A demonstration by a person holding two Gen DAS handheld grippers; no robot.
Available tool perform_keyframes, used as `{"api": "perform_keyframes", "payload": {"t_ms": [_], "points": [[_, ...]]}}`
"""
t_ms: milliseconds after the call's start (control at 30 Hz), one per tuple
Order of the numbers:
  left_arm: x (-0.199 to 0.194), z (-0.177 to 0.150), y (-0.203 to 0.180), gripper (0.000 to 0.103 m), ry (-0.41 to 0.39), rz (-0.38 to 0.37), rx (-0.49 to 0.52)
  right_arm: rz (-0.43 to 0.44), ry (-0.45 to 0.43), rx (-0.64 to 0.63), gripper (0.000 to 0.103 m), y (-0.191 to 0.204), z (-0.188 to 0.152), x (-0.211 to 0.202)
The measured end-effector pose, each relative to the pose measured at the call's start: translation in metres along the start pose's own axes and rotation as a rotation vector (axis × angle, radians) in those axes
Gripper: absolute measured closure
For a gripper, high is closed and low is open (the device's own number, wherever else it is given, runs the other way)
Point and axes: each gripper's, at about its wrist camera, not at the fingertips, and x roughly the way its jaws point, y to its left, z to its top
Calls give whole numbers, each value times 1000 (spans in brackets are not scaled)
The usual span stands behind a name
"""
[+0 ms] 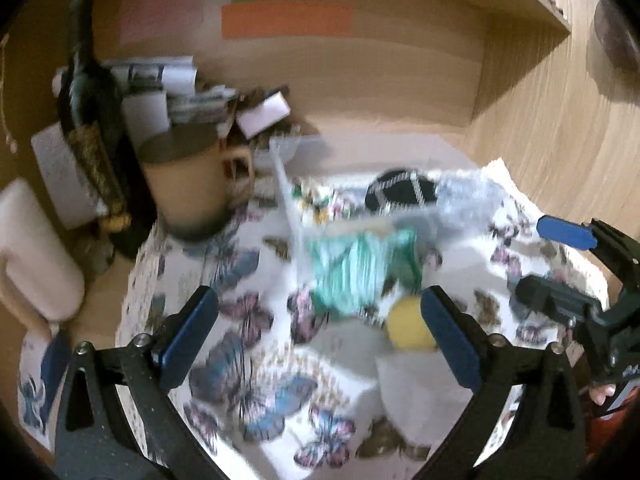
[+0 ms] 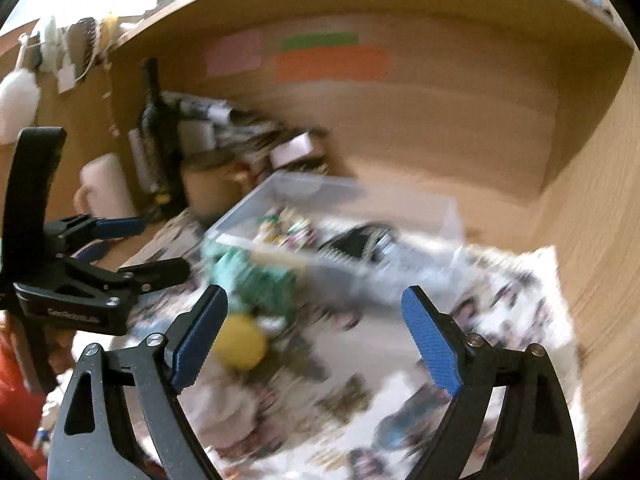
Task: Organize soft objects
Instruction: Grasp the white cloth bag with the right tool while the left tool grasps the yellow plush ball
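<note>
Both views are motion-blurred. A clear plastic box (image 1: pixel 288 184) (image 2: pixel 328 200) stands on a butterfly-print cloth (image 1: pixel 248 360) (image 2: pixel 380 344) and holds a black soft item (image 1: pixel 400 192) (image 2: pixel 360 240). A green-and-white soft item (image 1: pixel 360 272) (image 2: pixel 256 280) lies at the box's near edge. A yellow soft ball (image 1: pixel 410 324) (image 2: pixel 240 342) lies on the cloth in front of it. My left gripper (image 1: pixel 320 336) is open and empty above the cloth. My right gripper (image 2: pixel 312 340) is open and empty, with the ball by its left finger.
A beige mug (image 1: pixel 192 184), a dark bottle (image 1: pixel 92 92), papers and small boxes crowd the back left of a wooden alcove. A pale pink mug (image 1: pixel 36 256) stands at the far left. The alcove's wooden side wall (image 1: pixel 560 128) rises on the right.
</note>
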Motion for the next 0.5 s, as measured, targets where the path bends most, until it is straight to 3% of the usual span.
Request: {"api": "perform_keyframes", "payload": {"t_ms": [167,367,467,500], "points": [[1,-24,2,0,31,26,11,69,78,-7,15,22,-27,8],[10,-35,8,0,75,-4,-31,130,210,-21,18,37,-57,38],[15,-37,6,0,84,-20,-38,160,244,-7,52,36,-66,43],[16,-37,5,0,84,-32,-44,173,249,-2,57,35,-67,43]]}}
